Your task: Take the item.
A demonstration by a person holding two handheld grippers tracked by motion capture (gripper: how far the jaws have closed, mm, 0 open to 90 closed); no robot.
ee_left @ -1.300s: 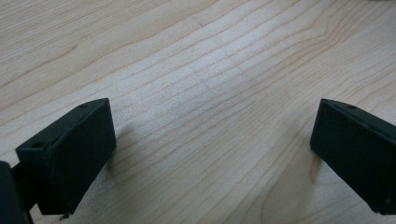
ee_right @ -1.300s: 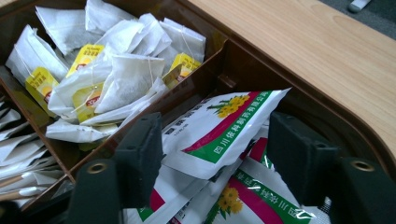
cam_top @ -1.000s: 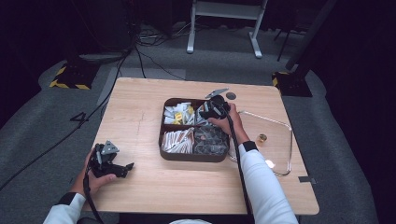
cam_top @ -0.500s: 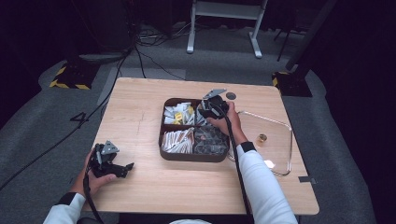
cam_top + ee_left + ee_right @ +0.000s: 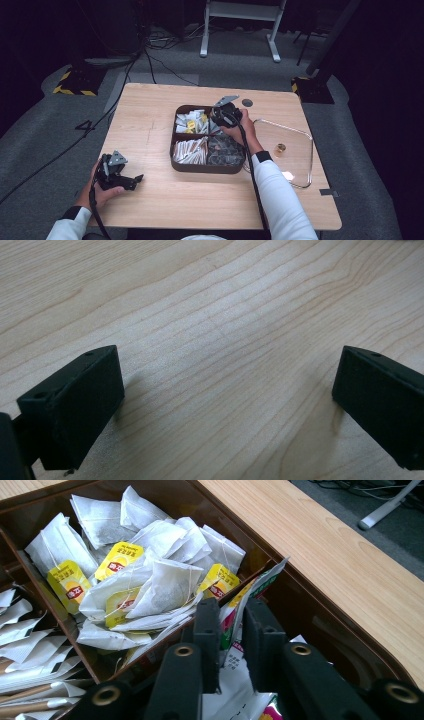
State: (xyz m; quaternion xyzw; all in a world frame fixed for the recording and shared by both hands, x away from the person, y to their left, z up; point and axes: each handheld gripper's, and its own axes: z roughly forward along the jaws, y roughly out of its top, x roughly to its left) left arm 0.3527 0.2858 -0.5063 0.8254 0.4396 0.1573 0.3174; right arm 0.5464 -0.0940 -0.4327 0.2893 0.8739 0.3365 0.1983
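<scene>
I see the wooden table (image 5: 150,125) evenly lit from overhead, while the surrounding floor falls into darkness. The high view looks soft; both gripper views are sharper, with soft shadows beside the jaws.

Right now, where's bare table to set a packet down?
Free: the wood between the left tool and the brown tray, and the near strip in front of the tray. Crowded: right of the tray, where the clear lid lies beside the right tool.
</scene>
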